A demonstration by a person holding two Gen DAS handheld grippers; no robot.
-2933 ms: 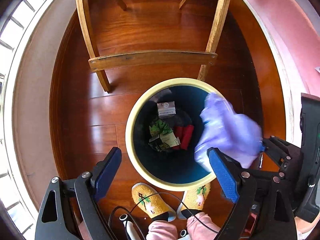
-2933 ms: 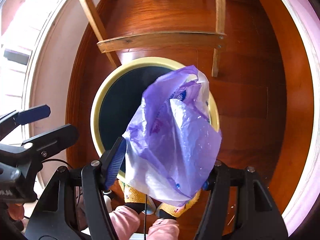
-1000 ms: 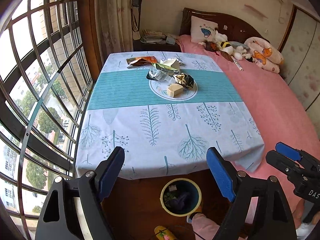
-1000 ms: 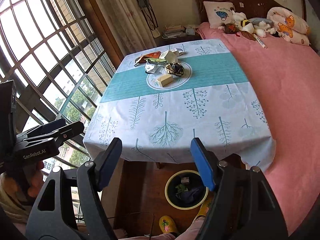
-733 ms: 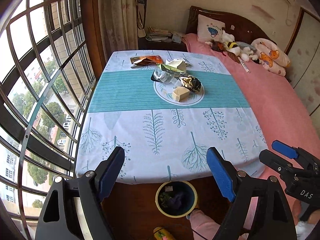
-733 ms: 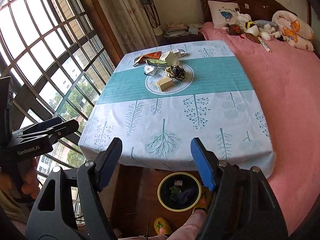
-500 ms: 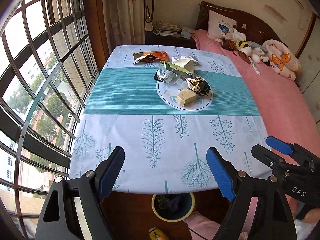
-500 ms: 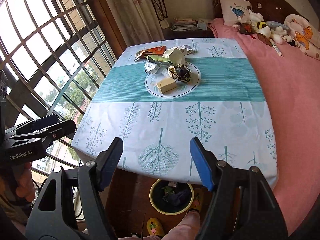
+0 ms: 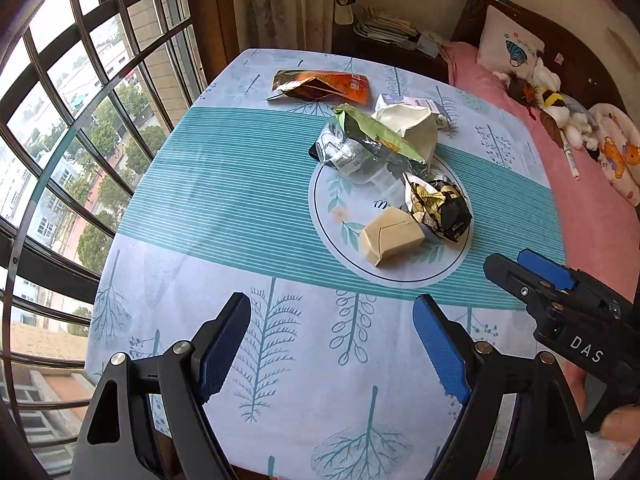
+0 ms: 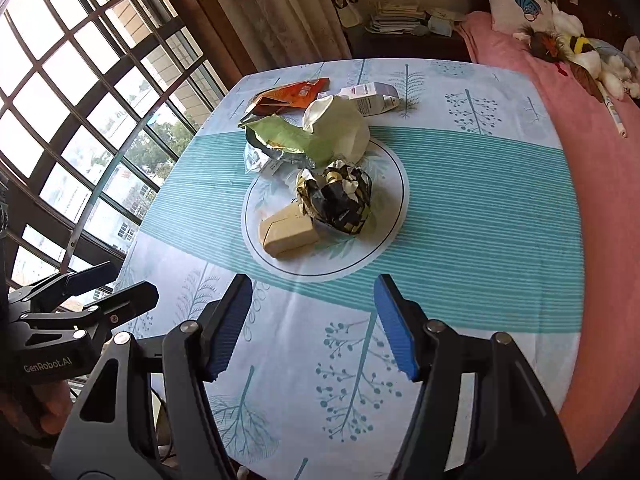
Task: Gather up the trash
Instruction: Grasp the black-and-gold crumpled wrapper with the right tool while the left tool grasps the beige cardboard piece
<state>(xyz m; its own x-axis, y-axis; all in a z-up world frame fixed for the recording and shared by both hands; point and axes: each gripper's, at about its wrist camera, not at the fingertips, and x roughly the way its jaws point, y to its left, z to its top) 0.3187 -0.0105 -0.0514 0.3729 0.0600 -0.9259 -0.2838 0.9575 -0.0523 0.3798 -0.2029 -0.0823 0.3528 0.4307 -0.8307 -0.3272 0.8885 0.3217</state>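
Note:
Trash lies in the middle of the table (image 9: 224, 208): a beige carton (image 9: 391, 236) (image 10: 289, 231), a crumpled black-and-gold wrapper (image 9: 438, 206) (image 10: 336, 196), a green and silver foil bag (image 9: 360, 144) (image 10: 280, 140), a cream crumpled paper (image 9: 412, 126) (image 10: 340, 128), an orange packet (image 9: 320, 85) (image 10: 290, 96) and a small white carton (image 9: 408, 102) (image 10: 370, 96). My left gripper (image 9: 332, 344) is open and empty over the table's near part. My right gripper (image 10: 312, 320) is open and empty, just short of the beige carton; it also shows in the left wrist view (image 9: 536, 276).
A pink bed (image 9: 592, 200) with a pillow (image 9: 510, 46) and stuffed toys (image 9: 560, 112) runs along the table's right side. A barred window (image 9: 80, 120) is on the left. A dark nightstand with papers (image 9: 384, 28) stands behind the table.
Both grippers rose from the bin on the floor, the purple bag left inside it, and moved forward over the table toward the trash pile. The bin has dropped out of view.

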